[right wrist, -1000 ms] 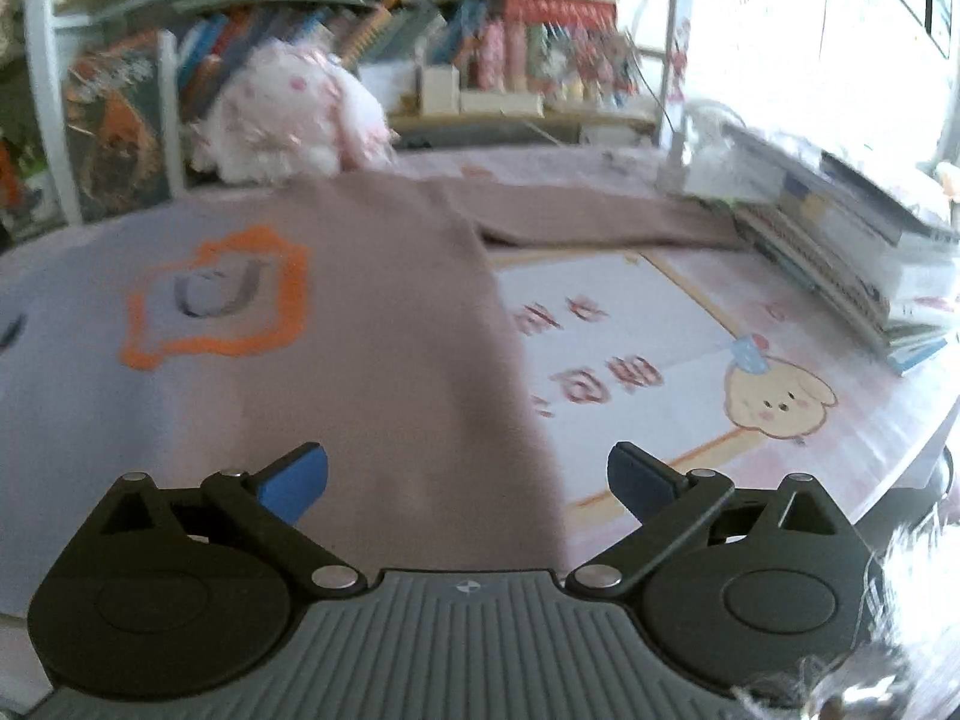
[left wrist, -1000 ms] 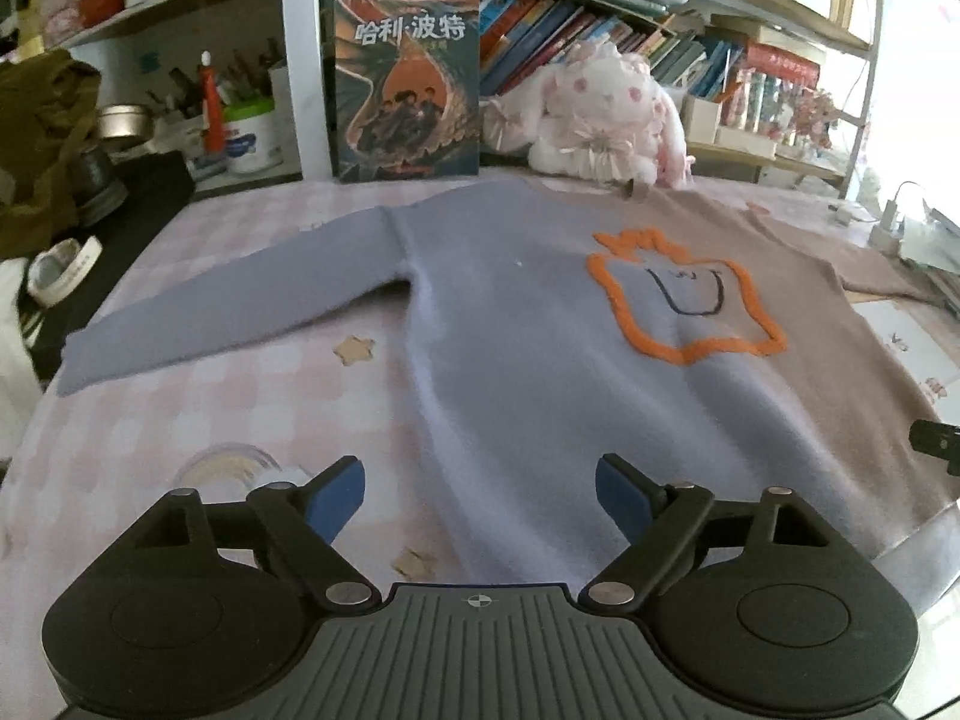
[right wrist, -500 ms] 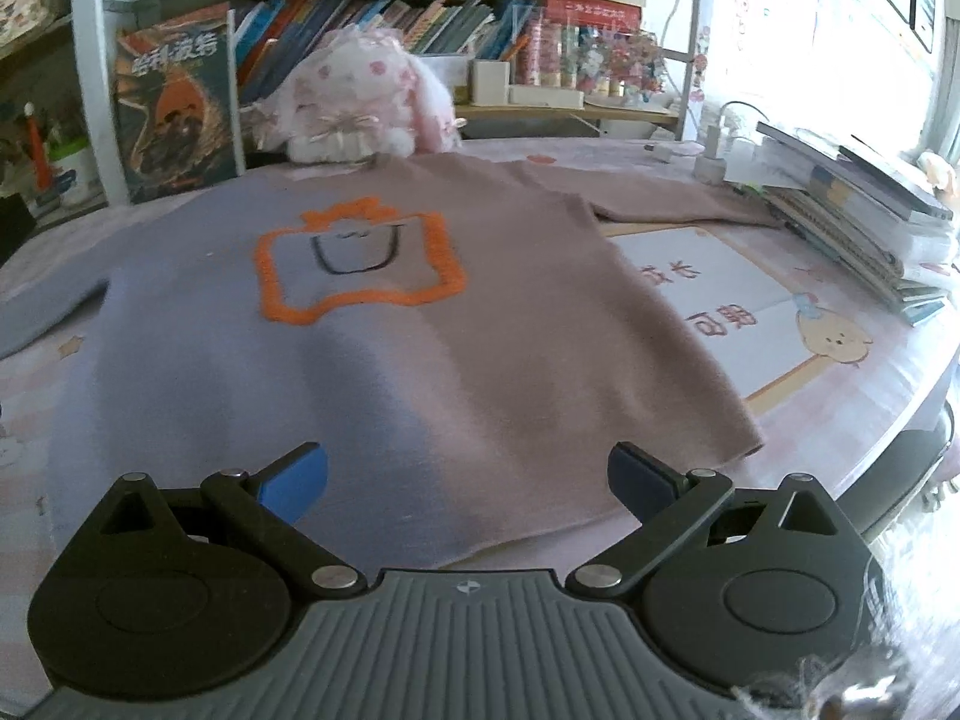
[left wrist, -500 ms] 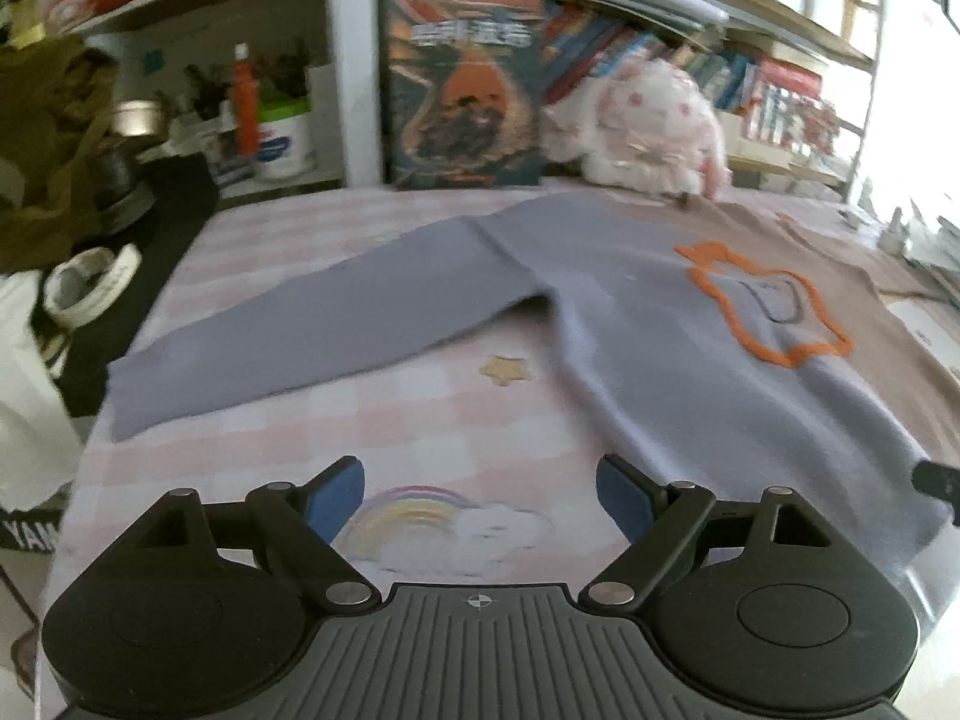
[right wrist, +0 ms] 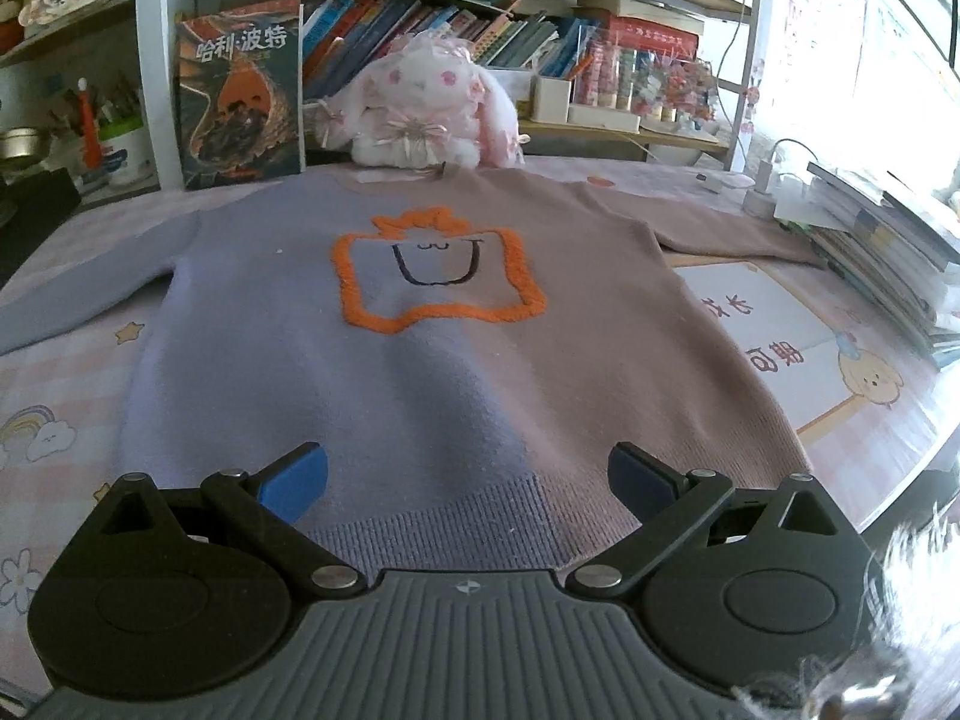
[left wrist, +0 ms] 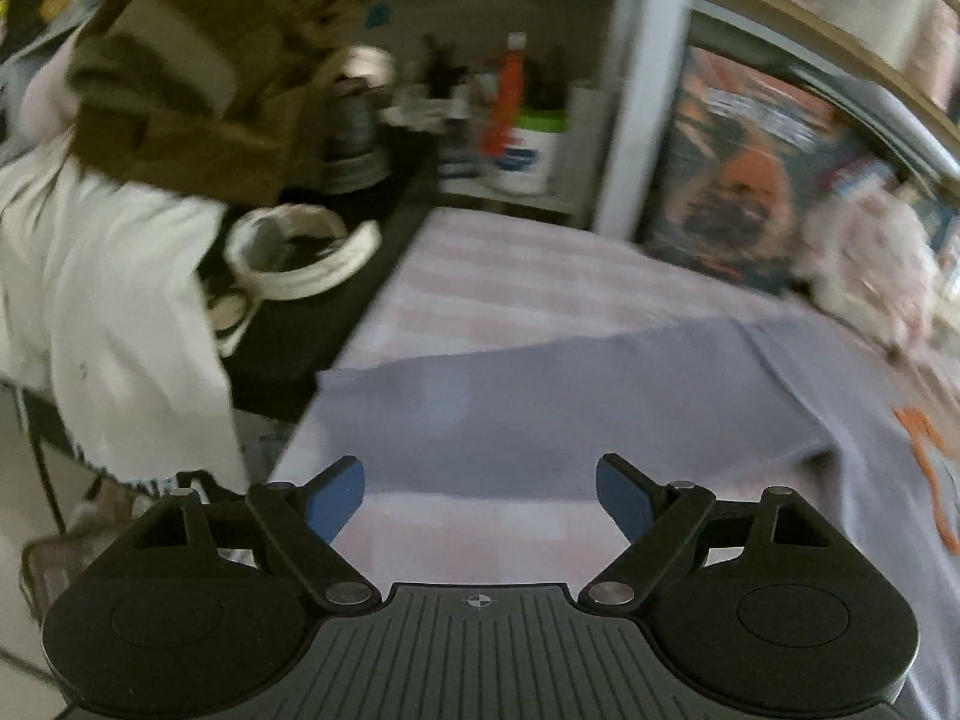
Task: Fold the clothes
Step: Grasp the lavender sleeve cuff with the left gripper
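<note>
Flat on the checked table (right wrist: 72, 372), the two-tone sweater (right wrist: 420, 360) lay spread, its hem at six o'clock beneath the right gripper (right wrist: 468, 474), whose jaws stood released. Likewise released and empty, the left gripper (left wrist: 480, 495) hung over the blue-grey sleeve (left wrist: 540, 402) toward twelve o'clock.

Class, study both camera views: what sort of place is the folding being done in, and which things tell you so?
Probably a home study or child's bedroom. A two-tone lilac and beige knitted sweater lies flat on a pink checked cartoon table cover; behind it are a crowded bookshelf and a white plush bunny.
</note>
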Tool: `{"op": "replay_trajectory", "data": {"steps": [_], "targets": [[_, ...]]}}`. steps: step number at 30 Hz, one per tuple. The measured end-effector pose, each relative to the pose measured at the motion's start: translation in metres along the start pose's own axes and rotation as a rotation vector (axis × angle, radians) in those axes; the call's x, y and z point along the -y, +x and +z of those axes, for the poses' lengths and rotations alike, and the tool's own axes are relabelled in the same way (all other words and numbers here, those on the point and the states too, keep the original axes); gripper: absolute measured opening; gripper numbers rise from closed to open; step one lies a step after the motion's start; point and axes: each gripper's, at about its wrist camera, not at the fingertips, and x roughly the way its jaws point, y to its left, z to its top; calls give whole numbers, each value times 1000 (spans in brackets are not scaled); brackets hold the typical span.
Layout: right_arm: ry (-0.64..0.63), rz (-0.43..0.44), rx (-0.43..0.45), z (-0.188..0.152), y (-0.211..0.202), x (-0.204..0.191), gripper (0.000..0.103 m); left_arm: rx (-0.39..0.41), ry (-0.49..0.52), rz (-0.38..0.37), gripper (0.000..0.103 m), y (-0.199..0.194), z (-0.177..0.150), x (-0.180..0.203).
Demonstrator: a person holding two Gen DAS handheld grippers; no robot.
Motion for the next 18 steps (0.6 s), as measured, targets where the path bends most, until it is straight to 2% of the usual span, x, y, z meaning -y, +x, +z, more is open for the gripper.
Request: {"op": "replay_trajectory", "data": {"steps": [4, 6, 9, 10, 13, 18], "targets": [[-14, -15, -3, 2, -1, -1, 101, -5, -69, 33, 86, 10, 3, -12], [-18, -22, -5, 3, -1, 0, 101, -11, -106, 82, 85, 15, 3, -17], [-22, -31, -11, 3, -1, 1, 101, -17, -210, 109, 80, 18, 2, -29], [-23, -33, -13, 3, -1, 2, 101, -12, -223, 93, 72, 18, 1, -29], [-18, -44, -19, 3, -1, 4, 101, -9, -235, 22, 64, 19, 1, -23], [-6, -55, -25, 2, 0, 7, 101, -27, -275, -138, 62, 21, -5, -6]]}}
